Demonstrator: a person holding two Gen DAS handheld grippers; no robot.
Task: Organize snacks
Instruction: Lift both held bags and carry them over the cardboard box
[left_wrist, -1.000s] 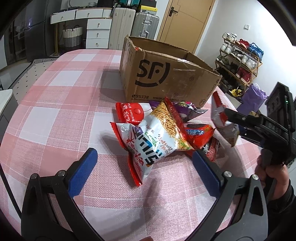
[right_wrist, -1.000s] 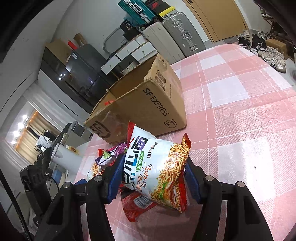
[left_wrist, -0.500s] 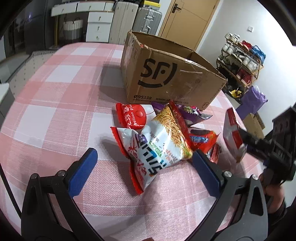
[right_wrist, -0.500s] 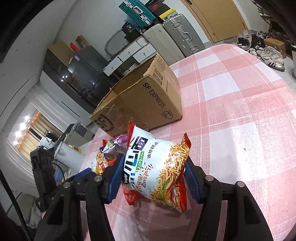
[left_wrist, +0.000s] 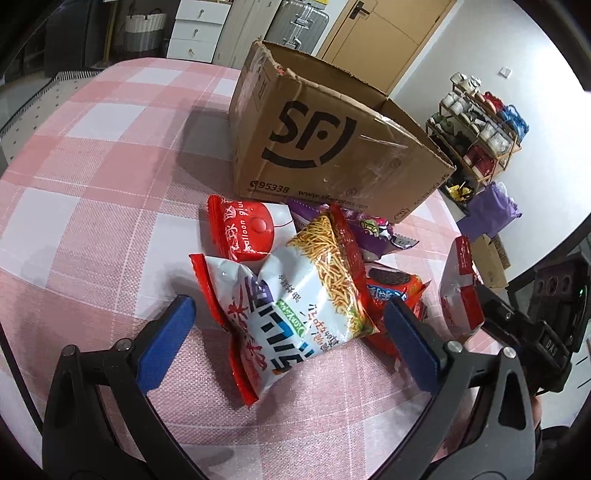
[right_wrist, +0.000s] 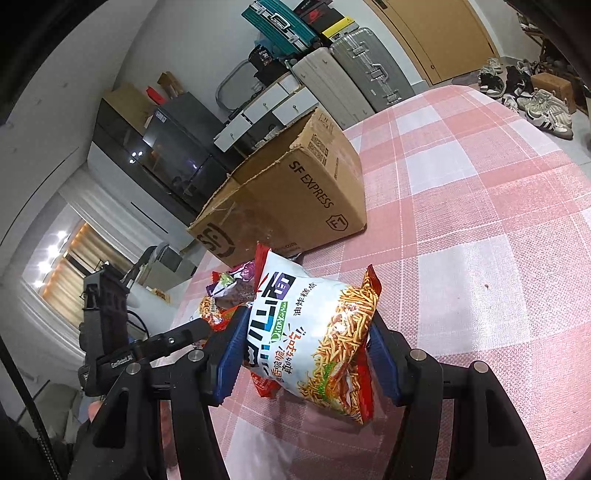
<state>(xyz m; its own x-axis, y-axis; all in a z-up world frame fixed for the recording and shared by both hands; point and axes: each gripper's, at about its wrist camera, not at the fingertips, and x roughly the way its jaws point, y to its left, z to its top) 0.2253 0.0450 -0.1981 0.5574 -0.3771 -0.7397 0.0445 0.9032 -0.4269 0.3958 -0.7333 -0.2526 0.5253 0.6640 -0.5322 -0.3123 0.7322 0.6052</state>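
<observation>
A pile of snack bags lies on the pink checked table in front of an open SF cardboard box (left_wrist: 332, 147). My left gripper (left_wrist: 288, 332) is open, its blue pads on either side of a white noodle-snack bag (left_wrist: 295, 302) at the front of the pile. A red bag (left_wrist: 240, 230), a purple bag (left_wrist: 369, 229) and a red cookie bag (left_wrist: 391, 288) lie behind it. My right gripper (right_wrist: 306, 354) is shut on another white noodle-snack bag (right_wrist: 314, 332), held above the table. That bag shows edge-on in the left wrist view (left_wrist: 460, 291). The box (right_wrist: 291, 199) stands beyond it.
The table edge (left_wrist: 491, 343) runs close on the right, with a shoe rack (left_wrist: 480, 125) and a purple bag (left_wrist: 491, 214) on the floor beyond. Suitcases (right_wrist: 354, 77) and drawers stand behind the table. The left gripper's body (right_wrist: 107, 325) is to the left of the held bag.
My left gripper has moved forward and down, so its pads now flank the front noodle bag. My right gripper, still holding its bag, has shifted slightly relative to the box.
</observation>
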